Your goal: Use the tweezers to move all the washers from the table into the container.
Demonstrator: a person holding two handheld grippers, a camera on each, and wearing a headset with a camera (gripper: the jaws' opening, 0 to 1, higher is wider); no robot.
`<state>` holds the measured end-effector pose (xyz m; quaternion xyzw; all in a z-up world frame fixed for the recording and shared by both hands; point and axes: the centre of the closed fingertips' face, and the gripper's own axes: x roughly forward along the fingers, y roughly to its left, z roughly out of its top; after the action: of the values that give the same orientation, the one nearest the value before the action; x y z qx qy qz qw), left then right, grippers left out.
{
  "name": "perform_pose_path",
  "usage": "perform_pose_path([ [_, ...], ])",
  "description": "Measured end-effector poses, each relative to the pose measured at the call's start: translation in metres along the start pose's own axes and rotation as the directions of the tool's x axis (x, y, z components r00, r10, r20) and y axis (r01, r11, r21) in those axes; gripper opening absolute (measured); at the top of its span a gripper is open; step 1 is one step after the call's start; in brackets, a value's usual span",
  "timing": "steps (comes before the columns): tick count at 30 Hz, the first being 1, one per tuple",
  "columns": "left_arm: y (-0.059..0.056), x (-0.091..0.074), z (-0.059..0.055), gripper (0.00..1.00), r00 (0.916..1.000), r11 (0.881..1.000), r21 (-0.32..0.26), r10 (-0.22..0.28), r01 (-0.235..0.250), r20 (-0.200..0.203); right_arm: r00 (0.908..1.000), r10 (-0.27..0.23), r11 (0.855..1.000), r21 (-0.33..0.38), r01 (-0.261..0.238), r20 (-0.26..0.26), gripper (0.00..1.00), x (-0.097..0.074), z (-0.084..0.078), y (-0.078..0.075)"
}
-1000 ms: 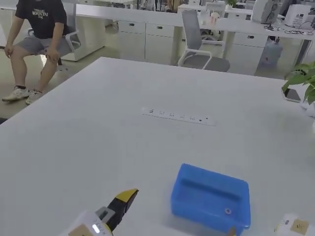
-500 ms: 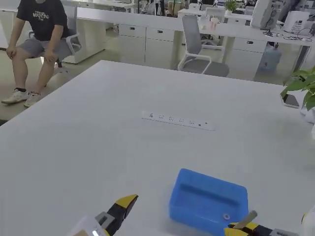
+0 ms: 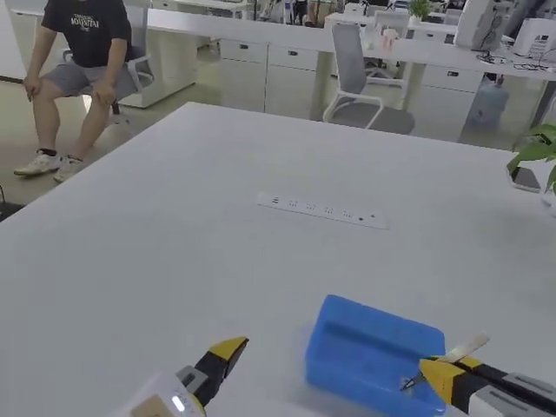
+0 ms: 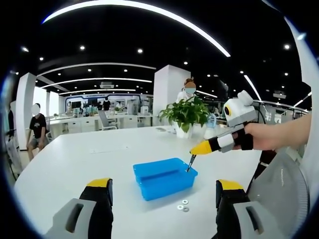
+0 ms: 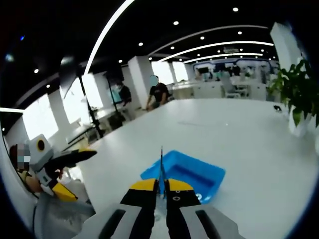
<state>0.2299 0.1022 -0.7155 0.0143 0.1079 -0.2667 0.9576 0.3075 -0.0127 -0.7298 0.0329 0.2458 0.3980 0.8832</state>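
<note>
1. Some washers (image 4: 185, 202) lie on the table (image 4: 75, 159), just beside the blue container (image 4: 164, 177).
2. Right gripper (image 5: 162, 185) clamps tweezers (image 5: 161, 167), their tips over the container.
3. Left gripper (image 4: 164, 185) gapes open, near left.

White tabletop (image 3: 174, 226) carries a blue container (image 3: 373, 352) up front, loose washers (image 4: 185, 202) just beside it, power strip (image 3: 323, 211) farther back.

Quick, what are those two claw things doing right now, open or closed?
Left gripper: open, holding nothing.
Right gripper: closed on the tweezers, tips over the blue container.
</note>
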Motion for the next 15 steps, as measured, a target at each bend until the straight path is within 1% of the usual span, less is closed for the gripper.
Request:
perform_pose_path([
  [2,0.0,0.0,0.0,0.87,1.0,1.0,0.003,0.003,-0.003,0.0,1.0,-0.006,1.0,-0.009,0.006,-0.004,0.03,0.003,0.001,-0.003],
  [6,0.001,0.0,0.001,0.87,0.9999,1.0,0.003,0.01,-0.01,0.002,0.9999,-0.001,1.0,-0.018,0.001,-0.016,0.03,0.009,0.001,-0.01],
  [9,0.003,-0.001,0.0,0.87,0.9999,1.0,0.003,0.014,-0.014,-0.001,0.9999,-0.002,1.0,0.011,0.002,-0.01,0.03,0.013,0.002,-0.016],
  [11,0.002,0.0,0.0,0.87,0.9999,1.0,0.006,0.011,-0.011,0.0,0.9995,0.016,1.0,0.016,-0.015,-0.027,0.03,0.017,-0.002,-0.016],
  [13,0.001,0.0,0.001,0.87,1.0,1.0,0.009,0.009,-0.009,0.0,0.999,0.004,1.0,0.007,-0.004,-0.045,0.03,0.018,-0.005,-0.021],
  [15,0.001,0.0,0.0,0.87,1.0,1.0,0.01,0.008,-0.008,-0.003,0.999,0.001,1.0,0.02,0.0,-0.044,0.03,0.018,-0.005,-0.025],
])
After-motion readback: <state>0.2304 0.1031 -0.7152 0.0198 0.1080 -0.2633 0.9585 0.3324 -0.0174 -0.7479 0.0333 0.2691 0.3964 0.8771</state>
